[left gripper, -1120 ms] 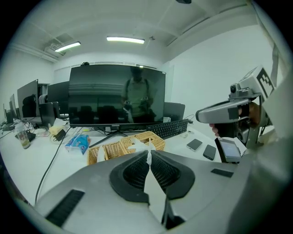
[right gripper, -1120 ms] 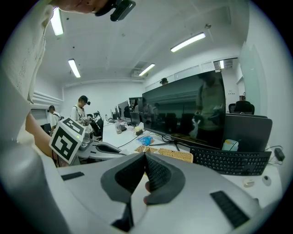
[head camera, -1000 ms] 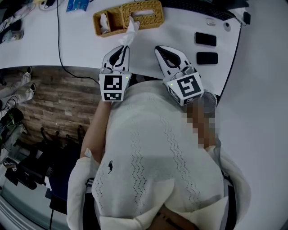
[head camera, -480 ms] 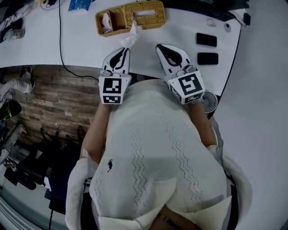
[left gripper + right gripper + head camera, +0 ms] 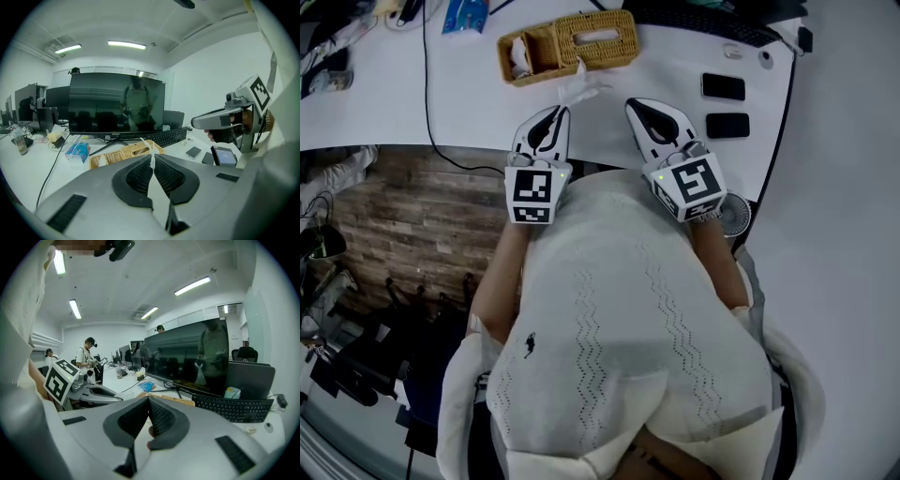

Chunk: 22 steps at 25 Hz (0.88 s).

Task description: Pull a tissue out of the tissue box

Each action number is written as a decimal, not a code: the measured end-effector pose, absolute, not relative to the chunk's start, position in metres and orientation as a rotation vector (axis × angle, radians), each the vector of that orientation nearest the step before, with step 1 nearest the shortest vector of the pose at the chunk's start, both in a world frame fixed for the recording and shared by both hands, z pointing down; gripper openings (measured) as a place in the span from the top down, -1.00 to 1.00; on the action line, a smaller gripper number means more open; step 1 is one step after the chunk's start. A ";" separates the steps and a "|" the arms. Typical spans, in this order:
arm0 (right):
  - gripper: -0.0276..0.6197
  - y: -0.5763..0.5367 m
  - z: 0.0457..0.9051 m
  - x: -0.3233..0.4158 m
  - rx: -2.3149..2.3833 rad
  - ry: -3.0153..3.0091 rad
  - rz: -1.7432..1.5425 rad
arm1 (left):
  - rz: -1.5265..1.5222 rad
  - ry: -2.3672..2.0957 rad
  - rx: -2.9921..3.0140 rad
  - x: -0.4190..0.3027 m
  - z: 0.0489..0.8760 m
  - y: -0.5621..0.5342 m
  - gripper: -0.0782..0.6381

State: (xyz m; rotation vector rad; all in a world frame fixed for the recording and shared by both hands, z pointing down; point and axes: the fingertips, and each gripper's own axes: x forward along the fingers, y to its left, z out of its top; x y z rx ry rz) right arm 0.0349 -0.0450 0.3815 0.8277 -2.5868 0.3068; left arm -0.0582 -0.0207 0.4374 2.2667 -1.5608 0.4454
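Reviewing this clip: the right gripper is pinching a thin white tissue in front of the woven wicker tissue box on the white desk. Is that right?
Wrong side. It is the left gripper that pinches the thin white tissue in front of the woven wicker tissue box on the white desk; the left gripper view shows this.

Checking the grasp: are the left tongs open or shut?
Shut. In the left gripper view the left tongs meet on a thin white paper tissue, pinched between their pads.
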 end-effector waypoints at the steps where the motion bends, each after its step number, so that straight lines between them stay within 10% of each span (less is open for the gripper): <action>1: 0.91 -0.045 0.381 0.036 0.836 -2.588 0.313 | 0.442 -1.564 2.269 -0.058 0.436 -0.021 0.73; 22: 0.91 -0.055 0.348 0.058 0.947 -2.641 0.355 | 0.372 -1.623 2.313 -0.063 0.392 -0.030 0.73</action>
